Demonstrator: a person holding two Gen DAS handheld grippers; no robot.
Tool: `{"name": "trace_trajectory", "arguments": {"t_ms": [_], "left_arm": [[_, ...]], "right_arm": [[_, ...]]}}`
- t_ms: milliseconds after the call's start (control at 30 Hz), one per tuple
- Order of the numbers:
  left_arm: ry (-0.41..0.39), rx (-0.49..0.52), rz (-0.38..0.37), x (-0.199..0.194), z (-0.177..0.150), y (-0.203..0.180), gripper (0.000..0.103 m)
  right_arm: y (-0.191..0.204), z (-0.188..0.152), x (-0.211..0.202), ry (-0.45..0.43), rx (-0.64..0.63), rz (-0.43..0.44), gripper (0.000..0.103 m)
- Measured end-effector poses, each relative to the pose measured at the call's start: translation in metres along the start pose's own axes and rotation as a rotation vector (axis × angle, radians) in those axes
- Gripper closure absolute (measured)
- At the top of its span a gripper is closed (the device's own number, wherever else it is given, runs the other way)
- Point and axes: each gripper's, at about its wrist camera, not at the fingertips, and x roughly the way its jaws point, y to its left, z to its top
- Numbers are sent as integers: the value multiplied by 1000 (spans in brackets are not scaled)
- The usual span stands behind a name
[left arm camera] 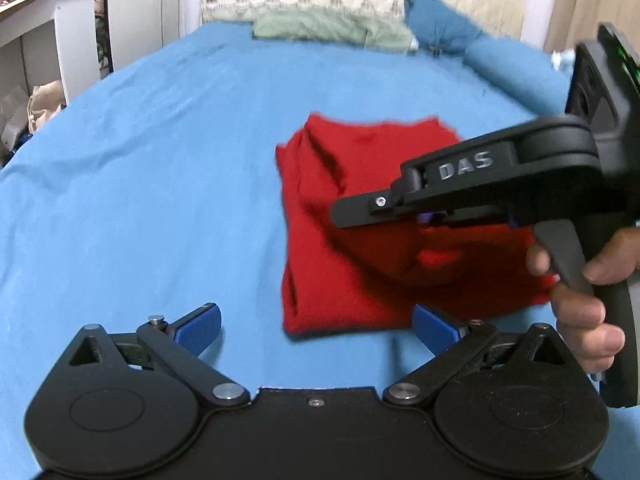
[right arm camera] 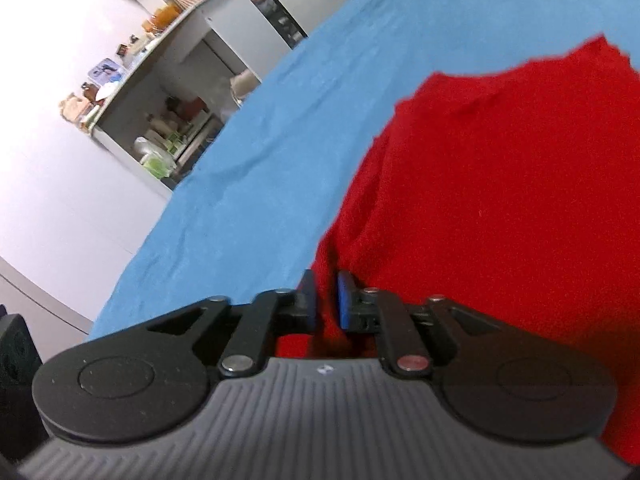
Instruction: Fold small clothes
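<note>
- Red garment (left arm camera: 360,232) lies on the blue bed sheet (left arm camera: 140,200), partly folded into a rough rectangle; its left side is doubled over into a long ridge. It sits ahead of the left jaws and slightly to their right.
- Left gripper (left arm camera: 316,330): jaws spread wide, holding nothing, hovering just short of the garment's near edge. Judgement: kept open and low so it can take the near hem or pin the cloth.
- Right gripper (right arm camera: 326,300): jaws nearly pressed together with a fold of red cloth between the blue pads (right arm camera: 345,300). In the left wrist view it reaches across above the garment.
- Judgement: the pinch sits at an edge so the cloth can be carried over for another fold.
- Green cloth (left arm camera: 328,28) and pillow (left arm camera: 440,20) lie far ahead, well apart from both jaws.
</note>
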Motion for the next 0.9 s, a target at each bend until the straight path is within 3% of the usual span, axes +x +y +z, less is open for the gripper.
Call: {"name": "trace_trajectory", "arguments": {"t_ms": [67,167,300,467,533,667,767,800,900], "left_arm": [[-56,-34,-50,-8,4,2,0],[-106,-88,-127,-11,11,5,2],[-88,-136,-136,2,16,7,20],[-88,-202,-150,8,19,6,32],[-83,-203,-143,13,21,4,45],[-64,-208,-138,20,22,0,50],[-52,-222,-117,30,20,-2,69],[-42,-230,-110,33,20,-2,87],[-36,-250,-115,37,21,-1,94]], "right_arm": [[7,4,-26,-65,-18,2,13],[9,3,-78,-217,-49,-47,9],[1,-30,-125,-316,-60,-224,8],[-11,-83,-136,-316,-97,-397,8],[-15,-103,-130,-293,-121,-454,8],[-20,-121,-106,-265,-168,-539,8],[-22,-125,-92,-263,-167,-569,8],[-22,-124,-88,-265,-162,-577,8],[-25,-121,-75,-247,-144,-597,8]]}}
